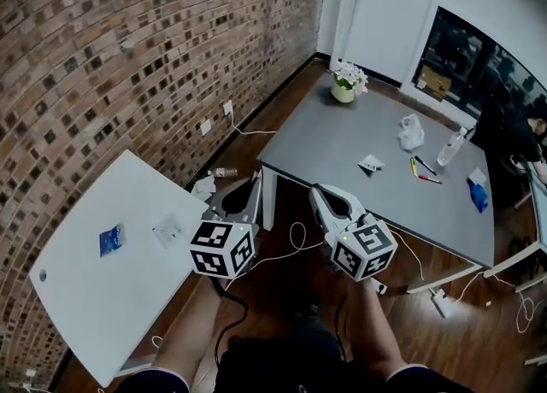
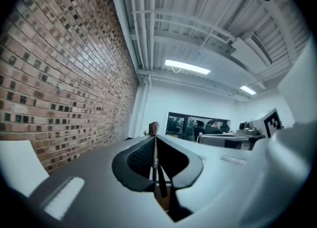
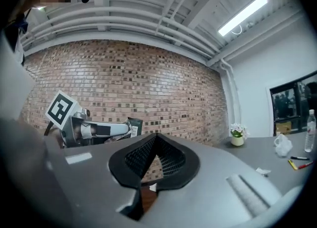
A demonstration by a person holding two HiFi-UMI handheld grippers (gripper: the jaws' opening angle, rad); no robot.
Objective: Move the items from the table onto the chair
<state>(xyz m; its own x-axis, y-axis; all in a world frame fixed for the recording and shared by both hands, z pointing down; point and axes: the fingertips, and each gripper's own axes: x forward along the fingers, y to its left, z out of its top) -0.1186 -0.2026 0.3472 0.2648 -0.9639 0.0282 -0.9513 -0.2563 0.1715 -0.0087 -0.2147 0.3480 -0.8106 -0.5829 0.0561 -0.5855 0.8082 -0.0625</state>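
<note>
Clamping a thin packet (image 3: 127, 126), left claw (image 1: 254, 178) hovers beside shut, empty right claw (image 3: 156, 137).

Office-like room: brick wall (image 1: 128, 58), grey table (image 1: 342, 152), ceiling strip light (image 2: 187, 67), interior window (image 1: 466, 54)

I see a rough brick wall (image 1: 128, 58), a smooth matt grey table (image 1: 342, 152), a glossy wooden floor (image 1: 284, 99), 1 clear plastic bottle (image 1: 450, 148); the packet (image 3: 125, 125) my left gripper (image 2: 155, 138) pinches looks like glossy foil, perhaps.
</note>
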